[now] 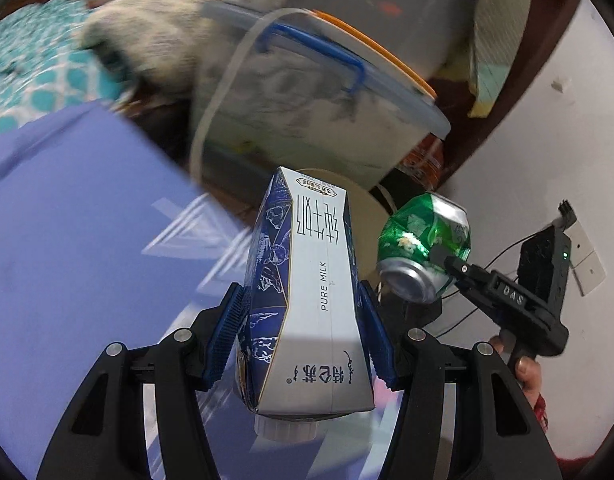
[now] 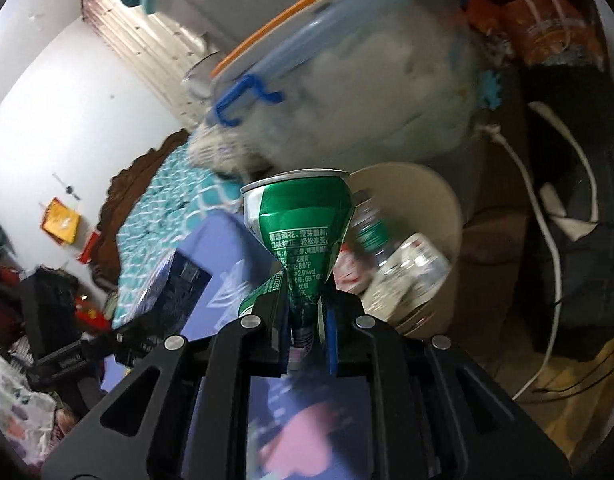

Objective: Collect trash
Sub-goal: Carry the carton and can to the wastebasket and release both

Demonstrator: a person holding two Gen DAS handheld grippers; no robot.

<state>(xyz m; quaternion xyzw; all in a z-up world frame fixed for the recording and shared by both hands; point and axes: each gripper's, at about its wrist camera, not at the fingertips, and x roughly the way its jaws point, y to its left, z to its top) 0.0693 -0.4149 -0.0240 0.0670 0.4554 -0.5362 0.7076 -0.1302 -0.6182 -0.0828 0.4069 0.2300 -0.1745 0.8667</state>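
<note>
The left gripper clamps a milk carton; the right gripper pinches a crushed green can just beside the bin.

Purple mat spread beside the cream bin; teal patterned bedding beyond the mat.
</note>
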